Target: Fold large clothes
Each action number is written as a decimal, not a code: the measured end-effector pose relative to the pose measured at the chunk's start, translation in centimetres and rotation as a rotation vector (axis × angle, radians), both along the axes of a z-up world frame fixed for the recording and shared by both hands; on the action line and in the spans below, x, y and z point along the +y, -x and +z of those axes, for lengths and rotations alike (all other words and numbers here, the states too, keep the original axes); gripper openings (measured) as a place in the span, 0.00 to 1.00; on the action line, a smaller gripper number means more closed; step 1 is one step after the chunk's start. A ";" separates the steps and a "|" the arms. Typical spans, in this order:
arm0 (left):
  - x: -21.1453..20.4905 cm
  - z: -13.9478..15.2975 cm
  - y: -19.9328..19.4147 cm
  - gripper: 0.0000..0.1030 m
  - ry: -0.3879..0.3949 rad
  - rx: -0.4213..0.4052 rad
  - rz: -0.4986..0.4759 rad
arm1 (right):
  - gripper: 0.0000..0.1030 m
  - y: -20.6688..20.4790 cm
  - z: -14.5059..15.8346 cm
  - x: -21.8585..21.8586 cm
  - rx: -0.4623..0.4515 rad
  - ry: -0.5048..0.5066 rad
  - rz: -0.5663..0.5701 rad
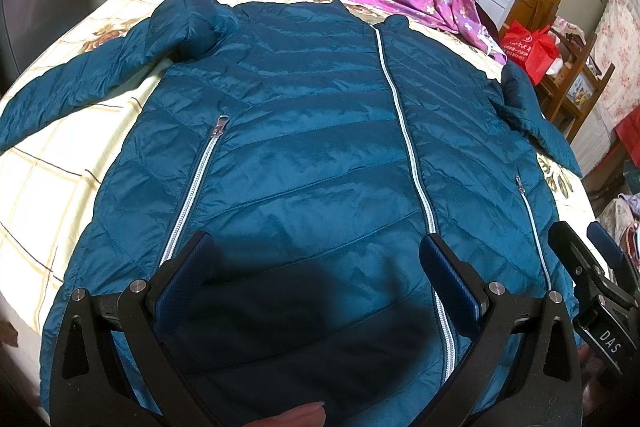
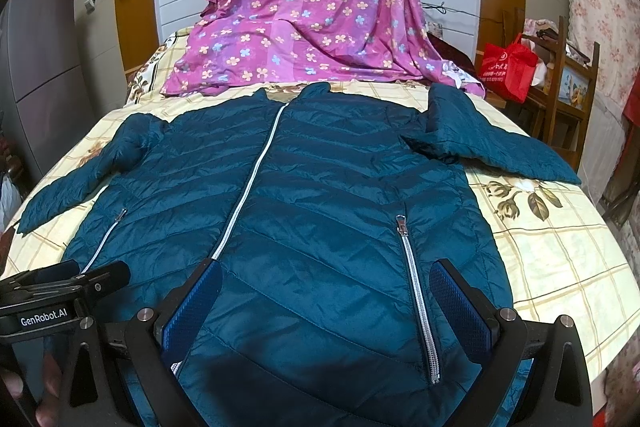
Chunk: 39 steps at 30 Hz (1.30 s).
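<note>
A teal quilted jacket (image 1: 312, 131) lies flat and zipped on the bed, collar away from me, both sleeves spread outward. It also shows in the right wrist view (image 2: 320, 195). My left gripper (image 1: 316, 251) is open and empty, hovering over the hem left of the centre zipper. My right gripper (image 2: 326, 279) is open and empty over the hem on the right side, around the pocket zipper (image 2: 416, 291). The right gripper shows at the left view's right edge (image 1: 592, 267); the left gripper shows at the right view's left edge (image 2: 64, 287).
A cream checked floral bedsheet (image 2: 552, 251) covers the bed. A purple flowered cloth (image 2: 312, 11) drapes over the headboard beyond the collar. A red bag (image 2: 508, 67) and a wooden chair (image 2: 568, 95) stand at the right of the bed. A grey fridge (image 2: 44, 67) stands left.
</note>
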<state>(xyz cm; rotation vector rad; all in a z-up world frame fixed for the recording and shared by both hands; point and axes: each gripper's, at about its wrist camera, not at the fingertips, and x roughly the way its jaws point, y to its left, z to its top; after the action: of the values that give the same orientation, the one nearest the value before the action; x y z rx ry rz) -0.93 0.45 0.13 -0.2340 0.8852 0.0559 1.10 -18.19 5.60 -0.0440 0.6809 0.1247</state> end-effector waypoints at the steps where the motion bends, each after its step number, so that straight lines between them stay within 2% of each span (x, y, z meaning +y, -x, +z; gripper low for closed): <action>1: 0.1 0.0 0.0 1.00 0.001 0.000 0.000 | 1.00 0.0 0.0 0.0 0.000 0.001 0.000; 39: 0.3 0.1 -0.2 1.00 0.009 0.001 0.000 | 1.00 0.0 0.0 0.0 0.001 0.001 0.000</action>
<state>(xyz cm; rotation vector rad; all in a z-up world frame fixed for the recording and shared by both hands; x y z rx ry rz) -0.74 0.79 0.18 -0.2429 0.8868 0.0524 1.11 -18.15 5.61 -0.0449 0.6824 0.1238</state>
